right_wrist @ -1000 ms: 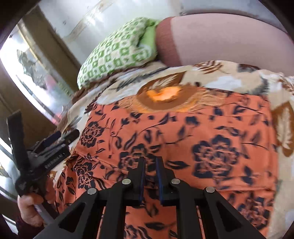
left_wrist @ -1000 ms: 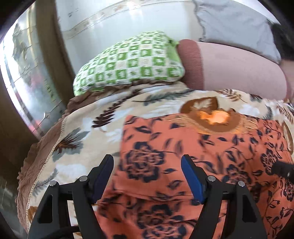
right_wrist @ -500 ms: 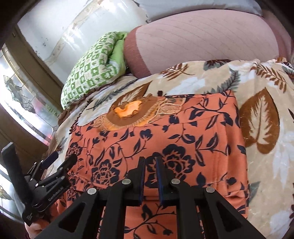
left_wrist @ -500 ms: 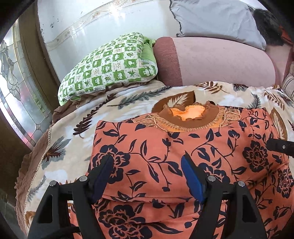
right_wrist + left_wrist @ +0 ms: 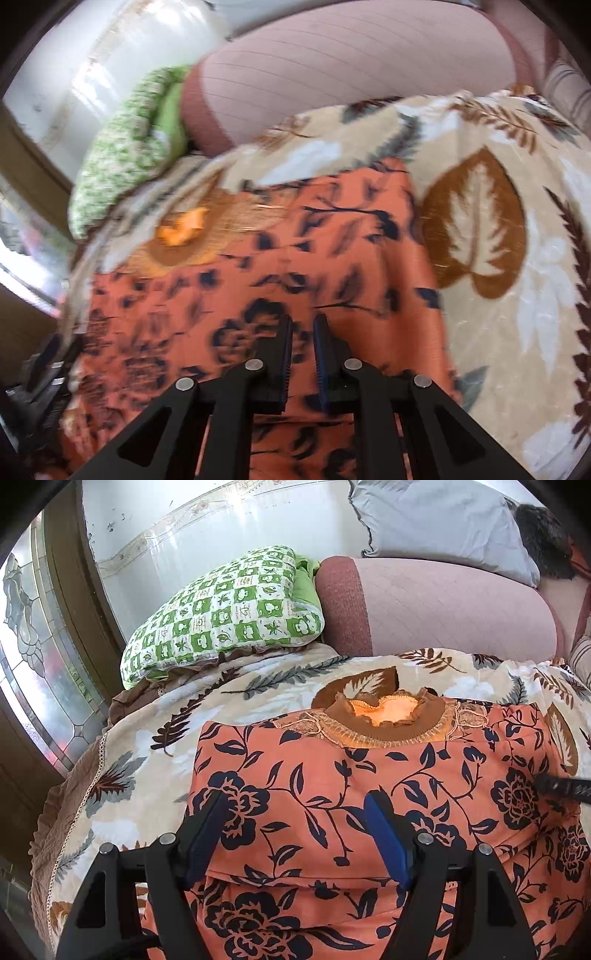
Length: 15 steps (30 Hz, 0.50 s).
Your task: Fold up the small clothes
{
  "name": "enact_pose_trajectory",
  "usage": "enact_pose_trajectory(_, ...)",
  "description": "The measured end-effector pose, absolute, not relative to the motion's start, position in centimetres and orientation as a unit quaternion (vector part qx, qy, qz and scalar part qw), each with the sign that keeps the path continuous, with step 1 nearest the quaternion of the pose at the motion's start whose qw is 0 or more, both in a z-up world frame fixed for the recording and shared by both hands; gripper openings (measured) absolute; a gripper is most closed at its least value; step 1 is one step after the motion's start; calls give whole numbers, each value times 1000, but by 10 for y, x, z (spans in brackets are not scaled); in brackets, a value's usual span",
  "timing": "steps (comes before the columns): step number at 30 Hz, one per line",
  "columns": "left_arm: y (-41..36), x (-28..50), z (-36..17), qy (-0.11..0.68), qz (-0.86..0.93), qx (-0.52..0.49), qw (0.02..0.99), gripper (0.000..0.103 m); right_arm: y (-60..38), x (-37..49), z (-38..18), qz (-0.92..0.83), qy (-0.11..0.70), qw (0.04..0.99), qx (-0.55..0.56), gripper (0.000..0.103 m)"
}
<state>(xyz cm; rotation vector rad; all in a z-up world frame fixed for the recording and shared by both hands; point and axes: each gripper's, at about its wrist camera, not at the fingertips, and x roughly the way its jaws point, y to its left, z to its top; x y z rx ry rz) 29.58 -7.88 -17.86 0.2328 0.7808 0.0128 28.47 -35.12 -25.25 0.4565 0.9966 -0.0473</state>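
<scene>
Orange garment with dark navy floral print and brown ruffled collar: spread flat on cream leaf-patterned blanket, collar at far end, a horizontal crease running across the near part. Also seen in right wrist view, blurred, right edge bordering bare blanket.

Left gripper: poised over near left portion of garment, jaws spread wide, blue-padded fingers apart with only flat cloth between them. No cloth gripped. Contact with fabric: cannot tell.

Right gripper: positioned over near right portion of garment, jaws drawn narrow with a slim gap between the pads. Cloth pinched or not: cannot tell, due to blur. One black tip of this gripper visible at right edge of left wrist view, over the garment's right side.

Surroundings: green-and-white checked pillow at far left, resting on blanket edge. Pink quilted bolster with darker brownish end band just right of pillow, touching far blanket edge. Grey cushion behind bolster. White tiled wall beyond pillow. Patterned leaded-glass window at far left.
</scene>
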Motion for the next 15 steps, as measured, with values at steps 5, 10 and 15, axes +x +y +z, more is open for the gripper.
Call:
enact_pose_trajectory(5,-78,288,-173,373,6,116,921,76,-355,284,-256,-24,488,844,224,14)
enact_pose_trajectory(10,-74,278,-166,366,7,114,924,76,-351,269,-242,-32,471,855,218,14)
enact_pose_trajectory(15,-71,266,-158,357,12,117,927,76,-359,264,-256,-54,481,845,228,14)
